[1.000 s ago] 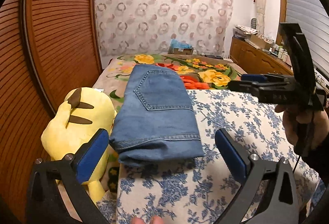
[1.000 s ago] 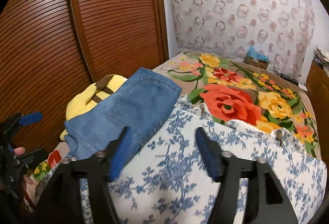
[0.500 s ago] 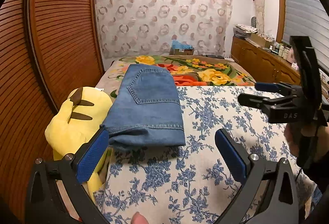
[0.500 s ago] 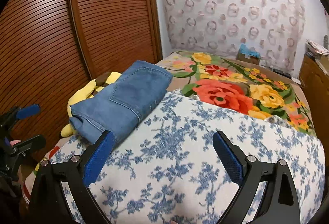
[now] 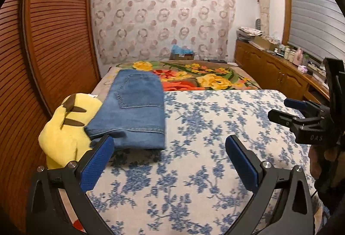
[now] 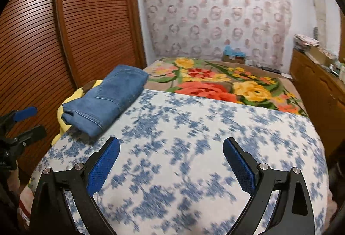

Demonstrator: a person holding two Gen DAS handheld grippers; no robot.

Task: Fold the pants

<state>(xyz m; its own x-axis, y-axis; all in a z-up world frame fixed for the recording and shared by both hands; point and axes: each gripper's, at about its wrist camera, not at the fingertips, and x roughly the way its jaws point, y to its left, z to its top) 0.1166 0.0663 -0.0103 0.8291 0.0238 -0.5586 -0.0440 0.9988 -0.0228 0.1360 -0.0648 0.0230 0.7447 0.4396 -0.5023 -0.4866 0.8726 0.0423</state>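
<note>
1. Left gripper (image 5: 169, 161): jaws spread wide, nothing between the blue pads (image 5: 97, 163); it hangs above the near part of the blue-flowered cover (image 5: 215, 127).
2. Plush toy (image 5: 62, 127): yellow, ahead and to the left of the left gripper, touching the left edge of the pants.
3. Pants (image 5: 133, 110): blue denim, folded into a compact rectangle, back pocket facing up; they lie just ahead of the left gripper's left finger, partly on the cover and partly on the flowered blanket (image 5: 207, 79) beyond it.
4. Right gripper (image 6: 171, 161): jaws likewise spread wide and holding nothing, above the cover; the pants (image 6: 107, 99) lie ahead and to its left, well apart from its fingers.
5. Cabinet (image 6: 319, 92): wooden, far to the right of the right gripper.
</note>
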